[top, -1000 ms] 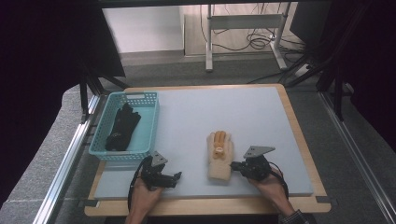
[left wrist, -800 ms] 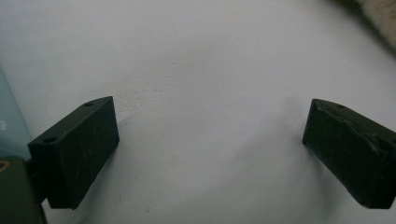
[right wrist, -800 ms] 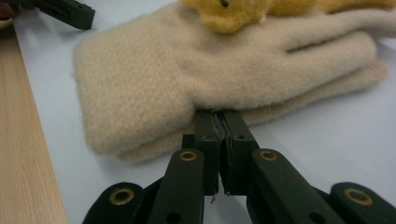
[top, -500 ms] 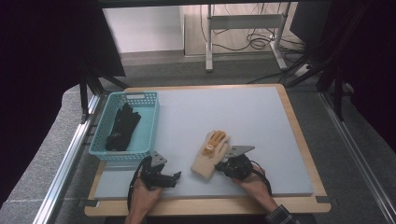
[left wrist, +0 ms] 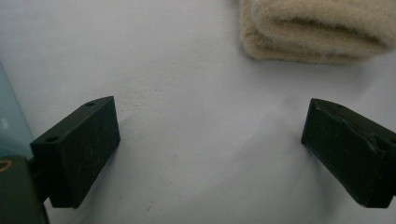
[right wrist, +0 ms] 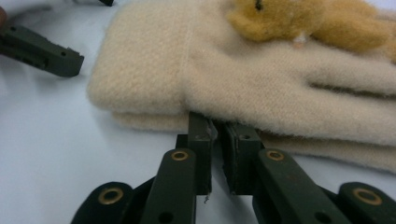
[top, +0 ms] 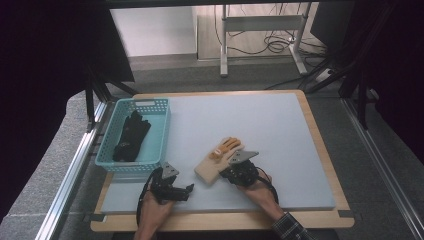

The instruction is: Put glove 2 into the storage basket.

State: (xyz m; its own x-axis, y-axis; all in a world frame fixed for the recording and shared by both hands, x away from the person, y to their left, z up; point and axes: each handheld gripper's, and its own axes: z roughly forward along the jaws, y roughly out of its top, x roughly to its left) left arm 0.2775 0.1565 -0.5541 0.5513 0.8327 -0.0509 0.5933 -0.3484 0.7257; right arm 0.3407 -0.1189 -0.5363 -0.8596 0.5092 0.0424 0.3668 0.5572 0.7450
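Cream glove (top: 216, 164) is lying mid-frame, not yet in the basket (top: 111, 159) at left beside the black glove (top: 127, 136); right gripper (right wrist: 215, 125), jaws nearly together after just easing apart, is nudging its edge; left gripper (left wrist: 210, 140) is waiting spread.

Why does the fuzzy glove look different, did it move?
Yes. The cream glove has slid and turned left toward the blue basket, pushed by the right gripper.

I see a cream glove (top: 215, 165) with yellow-orange fingers and a tan fuzzy patch on top, lying on the pale grey-blue mat (top: 260, 125) framed by the light wood table edge (top: 320, 140). My two grippers, left gripper (top: 186, 189) and right gripper (right wrist: 217, 135), are matte black with brass-coloured rivets. The basket (top: 155, 150) is turquoise lattice with black gloves (top: 130, 135) in it.
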